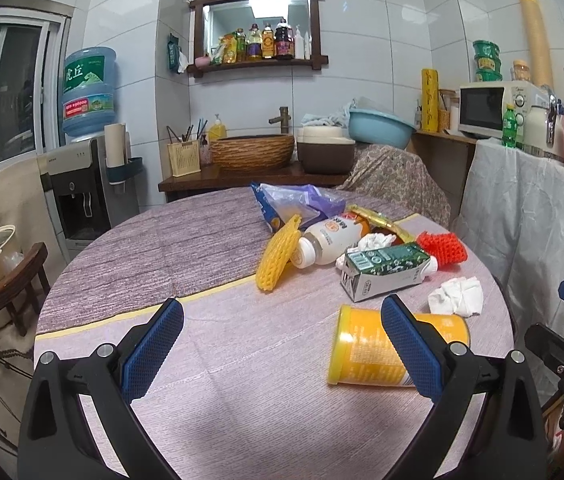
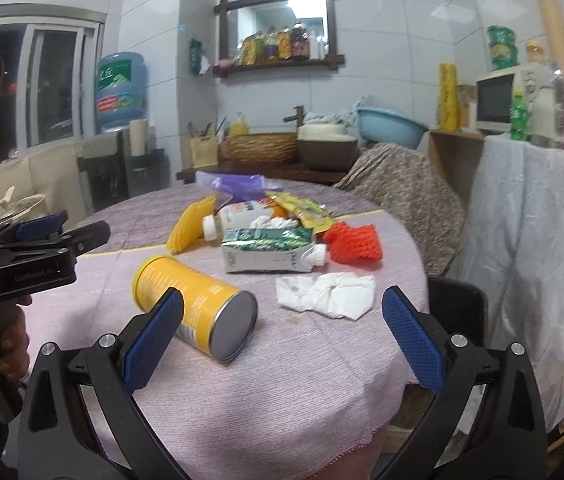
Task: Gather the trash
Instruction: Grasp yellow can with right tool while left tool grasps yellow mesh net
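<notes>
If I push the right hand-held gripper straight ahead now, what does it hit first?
Probably the crumpled white tissue, lying just ahead between the open fingers of the right hand-held gripper. The yellow can lies by its left finger; depth is unclear.

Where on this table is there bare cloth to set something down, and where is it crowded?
Free: the near-left table cloth, from the yellow can over to the left edge, and the darker cloth left of the yellow foam net. Crowded: the far right, where white bottle, green carton, red foam net and tissue cluster.
</notes>
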A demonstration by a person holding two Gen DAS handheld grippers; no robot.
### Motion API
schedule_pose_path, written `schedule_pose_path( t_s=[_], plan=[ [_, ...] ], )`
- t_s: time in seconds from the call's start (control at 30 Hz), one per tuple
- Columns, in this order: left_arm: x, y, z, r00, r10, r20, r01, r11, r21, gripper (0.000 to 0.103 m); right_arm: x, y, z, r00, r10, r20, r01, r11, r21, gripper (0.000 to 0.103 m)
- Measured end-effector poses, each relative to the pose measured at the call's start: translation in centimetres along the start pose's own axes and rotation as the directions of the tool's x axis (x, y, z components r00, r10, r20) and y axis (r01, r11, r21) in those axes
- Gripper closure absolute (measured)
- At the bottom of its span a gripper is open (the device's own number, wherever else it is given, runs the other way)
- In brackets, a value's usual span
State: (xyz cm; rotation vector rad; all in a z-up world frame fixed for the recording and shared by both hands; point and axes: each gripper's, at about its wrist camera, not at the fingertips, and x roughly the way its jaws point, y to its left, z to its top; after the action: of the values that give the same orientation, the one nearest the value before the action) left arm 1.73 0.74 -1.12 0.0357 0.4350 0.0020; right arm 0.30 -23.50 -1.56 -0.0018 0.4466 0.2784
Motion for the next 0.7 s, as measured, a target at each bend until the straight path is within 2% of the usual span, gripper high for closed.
schedule_pose_path(
  t_s=[0.13, 0.23, 0.37, 0.43, 0.5, 0.6, 0.7],
  plan=[
    [0.8, 0.8, 0.0, 0.999, -0.019, -0.041, 0.019, 1.0, -0.002, 0.005, 1.7, -0.7, 0.6, 0.993, 0.098, -0.065, -0.098, 0.995, 0.004, 0.005],
    [1.5, 1.6, 0.0, 0.997, -0.042, -0.071, 0.041, 0.999, -0.02, 0.005, 2.7, -0.7, 1.4, 0.988, 0.131, -0.081, -0.133, 0.991, -0.016, 0.005],
    [2.3, 2.4, 0.1, 0.995, -0.041, -0.086, 0.039, 0.999, -0.023, 0.005, 4.5, 0.9, 2.7, 0.979, 0.143, -0.146, -0.163, 0.978, -0.134, 0.005],
    [2.6, 2.8, 0.2, 0.995, -0.039, -0.096, 0.038, 0.999, -0.016, 0.005, 5.6, 2.1, 3.3, 0.964, 0.182, -0.195, -0.22, 0.956, -0.194, 0.005],
    [3.1, 3.4, 0.4, 0.992, -0.049, -0.114, 0.047, 0.999, -0.019, 0.005, 7.0, 3.7, 3.7, 0.93, 0.246, -0.274, -0.316, 0.915, -0.249, 0.005],
    [3.8, 4.5, 0.4, 0.987, -0.06, -0.15, 0.056, 0.998, -0.036, 0.005, 9.3, 5.8, 4.2, 0.89, 0.267, -0.369, -0.389, 0.867, -0.311, 0.005],
    [4.3, 5.5, 0.1, 0.983, -0.049, -0.176, 0.043, 0.998, -0.035, 0.005, 11.0, 7.6, 4.4, 0.869, 0.265, -0.417, -0.428, 0.826, -0.367, 0.005]
  ],
)
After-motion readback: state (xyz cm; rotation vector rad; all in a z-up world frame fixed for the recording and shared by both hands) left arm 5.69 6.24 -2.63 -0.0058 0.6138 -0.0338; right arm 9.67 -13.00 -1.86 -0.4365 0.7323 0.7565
